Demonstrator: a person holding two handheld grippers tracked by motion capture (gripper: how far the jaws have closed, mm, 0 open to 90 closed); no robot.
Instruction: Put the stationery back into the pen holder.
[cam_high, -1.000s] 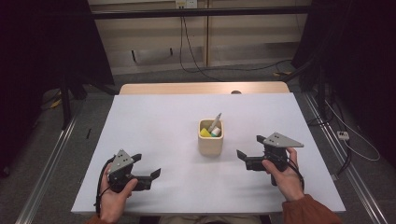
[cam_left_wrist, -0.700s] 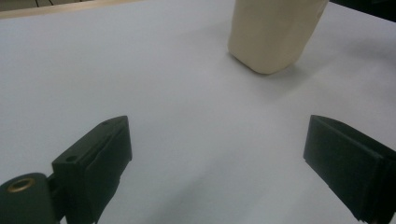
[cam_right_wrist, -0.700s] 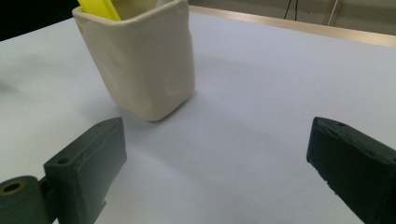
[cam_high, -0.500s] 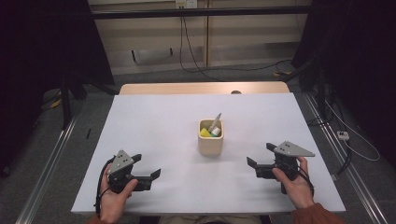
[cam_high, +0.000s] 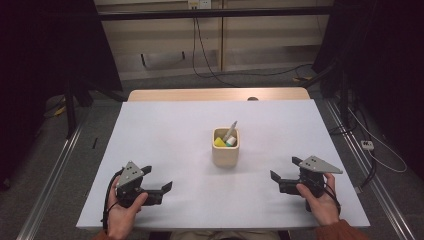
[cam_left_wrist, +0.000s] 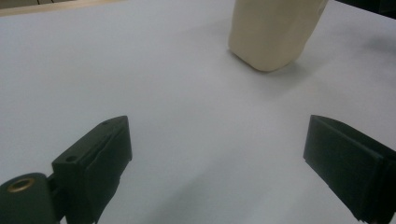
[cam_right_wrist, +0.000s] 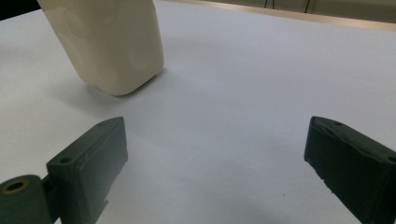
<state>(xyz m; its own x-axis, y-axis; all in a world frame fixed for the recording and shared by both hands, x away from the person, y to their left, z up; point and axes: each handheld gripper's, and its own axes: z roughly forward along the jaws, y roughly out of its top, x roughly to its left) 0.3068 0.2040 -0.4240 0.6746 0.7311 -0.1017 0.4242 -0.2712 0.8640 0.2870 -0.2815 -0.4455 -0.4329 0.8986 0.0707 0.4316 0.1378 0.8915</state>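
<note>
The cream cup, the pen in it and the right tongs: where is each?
Cream cup (cam_high: 225, 155), high view, front wall.
Pen (cam_high: 230, 131), high view, shaft that sticks up above the rim.
Right tongs (cam_high: 283, 173), high view, midway between the open tips.

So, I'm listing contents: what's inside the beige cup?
The beige cup holds a grey pen leaning out, something yellow and something green-white; lower contents are hidden.

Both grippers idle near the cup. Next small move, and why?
Probably ease the right gripper forward toward the cup. Both grippers stand open and hold nothing, the left gripper likewise apart from it. The cup stands upright mid-table with a pen sticking up out of it, so a grasp likely starts with closing that gap.
</note>
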